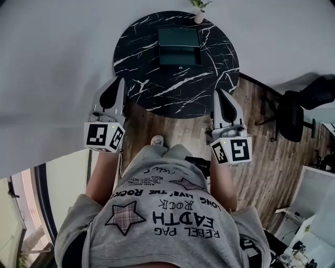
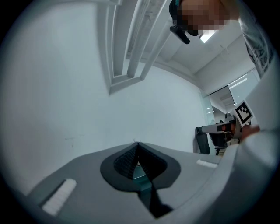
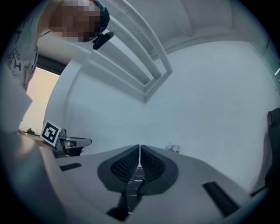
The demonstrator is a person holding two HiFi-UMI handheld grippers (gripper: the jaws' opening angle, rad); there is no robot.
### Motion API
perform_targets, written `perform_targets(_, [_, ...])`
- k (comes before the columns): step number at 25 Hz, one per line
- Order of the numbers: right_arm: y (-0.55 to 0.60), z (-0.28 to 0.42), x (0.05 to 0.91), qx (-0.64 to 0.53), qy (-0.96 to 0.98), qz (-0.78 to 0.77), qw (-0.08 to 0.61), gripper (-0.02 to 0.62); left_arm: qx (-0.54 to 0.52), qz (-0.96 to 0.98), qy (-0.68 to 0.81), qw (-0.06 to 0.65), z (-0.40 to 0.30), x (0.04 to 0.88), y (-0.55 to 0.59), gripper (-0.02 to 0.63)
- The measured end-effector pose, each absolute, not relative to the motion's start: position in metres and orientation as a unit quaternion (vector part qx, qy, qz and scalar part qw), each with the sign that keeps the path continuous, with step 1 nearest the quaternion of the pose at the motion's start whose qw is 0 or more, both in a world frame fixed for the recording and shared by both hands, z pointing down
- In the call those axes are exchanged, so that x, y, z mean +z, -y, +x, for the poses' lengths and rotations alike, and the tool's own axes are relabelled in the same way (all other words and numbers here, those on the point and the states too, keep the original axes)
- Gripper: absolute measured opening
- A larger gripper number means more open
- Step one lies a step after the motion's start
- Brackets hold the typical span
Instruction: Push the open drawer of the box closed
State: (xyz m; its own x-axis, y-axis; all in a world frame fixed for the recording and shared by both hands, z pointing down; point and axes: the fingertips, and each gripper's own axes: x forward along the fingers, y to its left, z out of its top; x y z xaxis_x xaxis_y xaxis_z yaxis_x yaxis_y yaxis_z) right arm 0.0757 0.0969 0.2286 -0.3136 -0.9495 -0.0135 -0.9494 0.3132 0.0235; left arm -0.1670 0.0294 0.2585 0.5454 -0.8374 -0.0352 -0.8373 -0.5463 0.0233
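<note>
Left claw [image 1: 121, 79] and right claw [image 1: 218, 92], both pinched together empty, hover short of the open drawer [image 1: 180, 55].

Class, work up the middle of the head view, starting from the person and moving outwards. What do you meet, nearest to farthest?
The grey shirt → wooden floor → round marble table → green box with its drawer open → potted plant at the table's far edge.

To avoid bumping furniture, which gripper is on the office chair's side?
The right gripper; the black office chair stands on its side, while the left gripper is by the white wall.
</note>
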Motion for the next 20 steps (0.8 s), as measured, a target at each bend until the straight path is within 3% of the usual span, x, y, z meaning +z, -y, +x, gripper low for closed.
perform_targets(20, [0.011, 0.111, 0.235, -0.003, 0.831, 0.555, -0.021, 0.014, -0.03, 0.859, 0.511, -0.003, -0.137, 0.262, 0.052, 0.006])
